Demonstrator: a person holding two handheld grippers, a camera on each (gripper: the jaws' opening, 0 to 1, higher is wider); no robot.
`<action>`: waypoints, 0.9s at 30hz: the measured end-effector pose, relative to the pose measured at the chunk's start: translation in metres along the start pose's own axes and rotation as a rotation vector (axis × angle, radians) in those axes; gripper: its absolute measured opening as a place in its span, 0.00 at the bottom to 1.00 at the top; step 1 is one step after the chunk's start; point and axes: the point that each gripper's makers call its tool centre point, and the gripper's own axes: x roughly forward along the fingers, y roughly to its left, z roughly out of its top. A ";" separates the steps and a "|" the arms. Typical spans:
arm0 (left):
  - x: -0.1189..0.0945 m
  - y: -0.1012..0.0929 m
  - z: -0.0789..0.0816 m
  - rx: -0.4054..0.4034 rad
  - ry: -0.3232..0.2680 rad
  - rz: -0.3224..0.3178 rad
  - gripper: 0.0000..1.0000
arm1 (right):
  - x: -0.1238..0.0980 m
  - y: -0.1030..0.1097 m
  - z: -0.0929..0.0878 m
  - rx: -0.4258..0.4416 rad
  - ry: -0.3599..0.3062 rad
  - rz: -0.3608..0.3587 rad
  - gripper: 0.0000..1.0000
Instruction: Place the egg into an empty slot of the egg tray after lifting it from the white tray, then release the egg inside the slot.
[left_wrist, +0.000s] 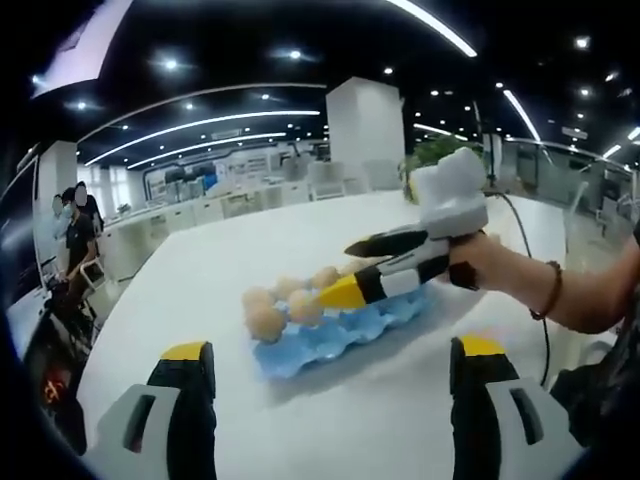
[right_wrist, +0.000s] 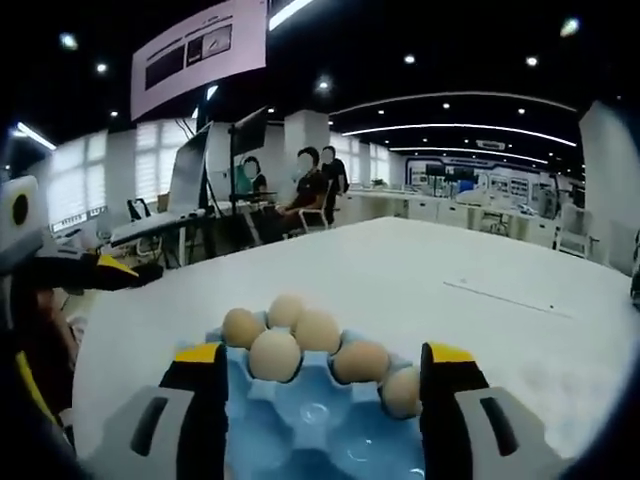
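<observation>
Now the right gripper (right_wrist: 320, 400) hangs with jaws wide over the light-blue moulded egg tray (left_wrist: 335, 335) on the white tabletop (left_wrist: 200, 270), six tan eggs (right_wrist: 275, 355) seated. Left gripper (left_wrist: 330, 395) gapes wide, empty.

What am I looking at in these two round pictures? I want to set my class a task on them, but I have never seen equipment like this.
A person holds a two-jaw gripper in each hand, and each gripper carries a fisheye camera looking along its own jaws.

In the left gripper view, the left gripper rises from the bottom with yellow-tipped jaws spread apart and nothing between them. The other tool, held in the person's hand, is the right gripper, reaching over the eggs.

In the right gripper view, the right gripper is open directly above a blue egg tray, which lies on a white table. Six eggs sit in the far slots; the near slots are empty. Neither gripper holds anything. People stand in the office behind.
</observation>
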 end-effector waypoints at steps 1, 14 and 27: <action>0.000 0.000 0.000 0.000 -0.001 -0.001 1.00 | -0.002 -0.004 -0.002 0.009 0.006 -0.007 0.81; 0.005 -0.006 0.007 -0.005 -0.018 -0.006 0.99 | -0.026 -0.029 -0.003 0.031 -0.009 -0.061 0.81; 0.008 -0.013 0.009 0.001 -0.017 -0.016 0.99 | -0.058 -0.066 -0.011 0.072 -0.015 -0.145 0.80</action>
